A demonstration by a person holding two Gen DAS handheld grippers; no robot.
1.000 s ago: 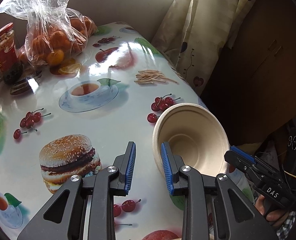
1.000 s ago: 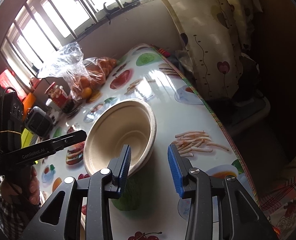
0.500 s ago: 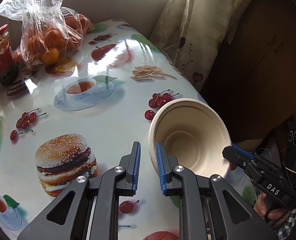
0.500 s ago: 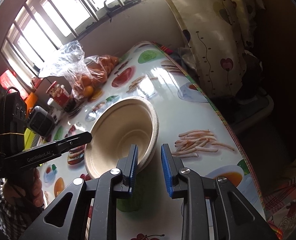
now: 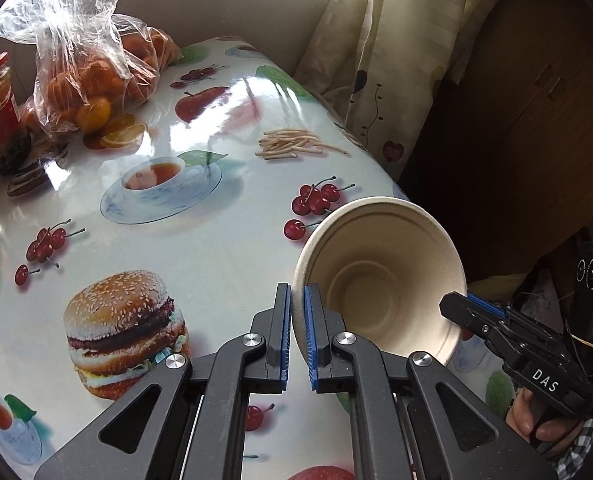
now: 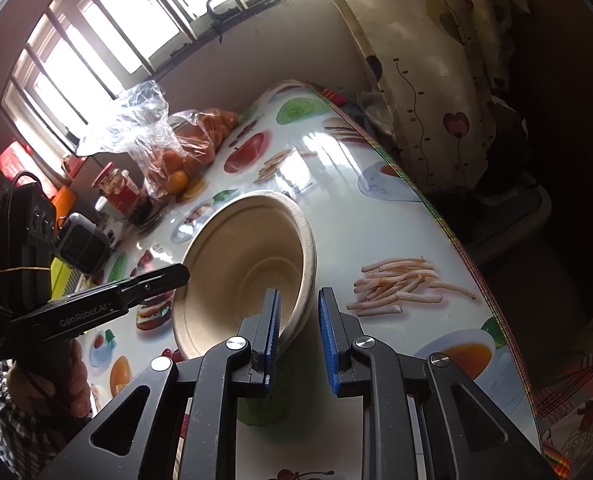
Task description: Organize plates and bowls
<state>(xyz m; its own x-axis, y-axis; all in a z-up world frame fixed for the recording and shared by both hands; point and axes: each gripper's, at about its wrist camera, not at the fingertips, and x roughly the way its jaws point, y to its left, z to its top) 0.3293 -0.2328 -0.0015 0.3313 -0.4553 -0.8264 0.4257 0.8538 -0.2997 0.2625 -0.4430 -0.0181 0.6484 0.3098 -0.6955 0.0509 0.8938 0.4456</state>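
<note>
A: Since the earlier frames, both your grippers' jaws have been closing on the bowl; the hands held position.

B: State now, table (image 5: 224, 248) down?

A: Bowl (image 5: 380, 280) tilted near the table's 3 o'clock edge. Left gripper (image 5: 295, 332) clamps its 9 o'clock rim; right gripper (image 6: 298, 336) clamps the opposite wall.

B: Step?

A: Grasp secured, probably. Next: lift it evenly, keeping both grips matched.
</note>
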